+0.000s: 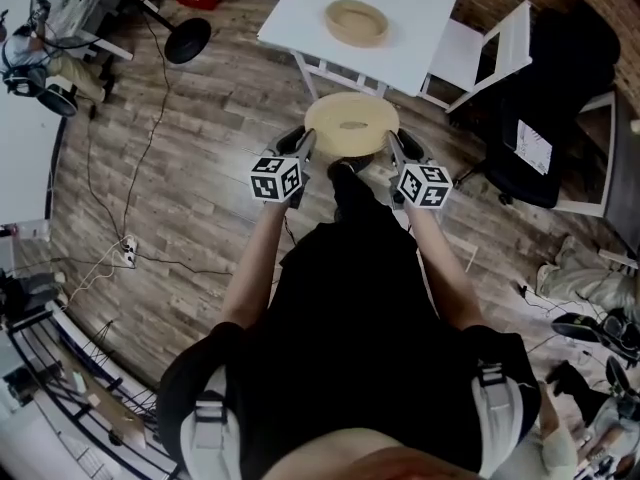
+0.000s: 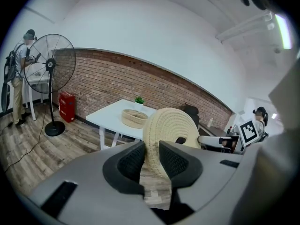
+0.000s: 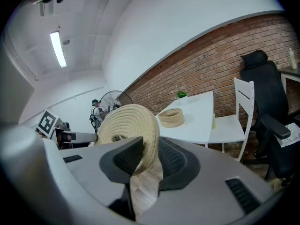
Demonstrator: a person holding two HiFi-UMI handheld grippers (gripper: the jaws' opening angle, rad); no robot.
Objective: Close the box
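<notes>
Gripping the woven lid (image 1: pixel 351 123) from both sides: left gripper (image 1: pixel 305 140) on its rim at 9 o'clock, right gripper (image 1: pixel 393 143) on its rim at 3 o'clock, lid carried in the air in front of the body. Each gripper view shows the coiled rim pinched between that gripper's ribbed pads, jaws drawn in to about the thickness of the rim and pressing on it, nothing else between them. Lid is round, so no long axis to line up; a small loop sits at its centre. Box body (image 1: pixel 357 22), a shallow round woven bowl, stands open on the white table (image 1: pixel 420 28) at 12 o'clock from the lid, well apart from it and farther out. It lies almost dead ahead, so neither hand looks nearer. Judgement: box not yet closed; next move calls for carrying the lid straight out toward 12 o'clock, keeping it level, centring it over the bowl's rim before lowering.
</notes>
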